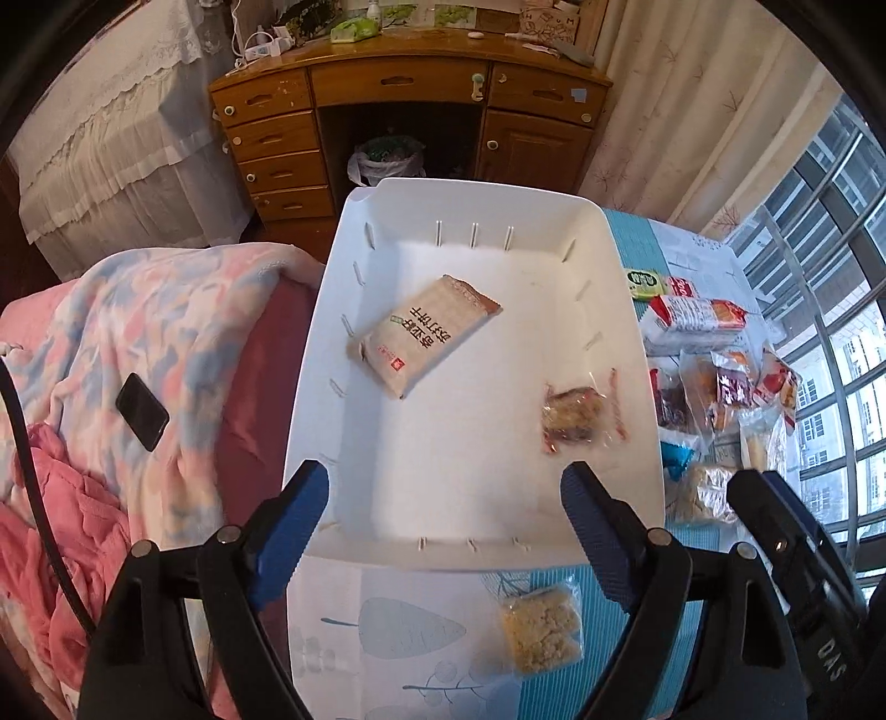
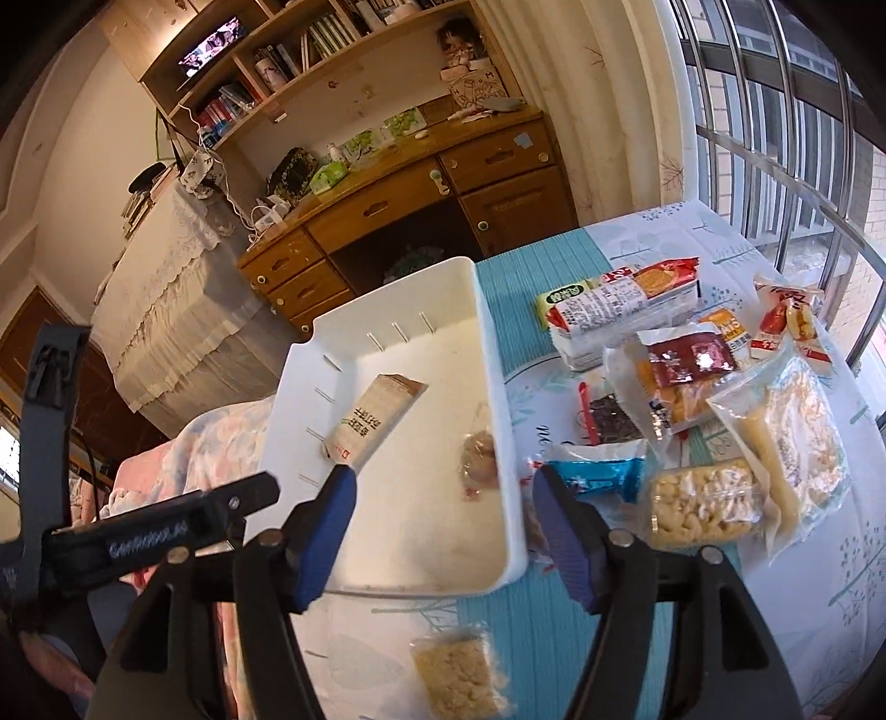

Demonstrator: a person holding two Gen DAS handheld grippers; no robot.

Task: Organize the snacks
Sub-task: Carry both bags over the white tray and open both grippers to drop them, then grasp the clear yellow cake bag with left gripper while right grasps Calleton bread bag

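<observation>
L gripper (image 1: pixel 443 509), tilted down over bin (image 1: pixel 637 343)

A lived-in bedroom at home: wooden desk (image 1: pixel 407 116) with drawers, bookshelves (image 2: pixel 288 61) packed with books, small screen (image 2: pixel 213 47) glowing up top, bed with pink blanket (image 1: pixel 138 354) and a phone (image 1: pixel 142 411) on it, patterned curtains (image 1: pixel 692 111), barred window (image 2: pixel 775 111), lace-covered cabinet (image 1: pixel 111 122).
</observation>
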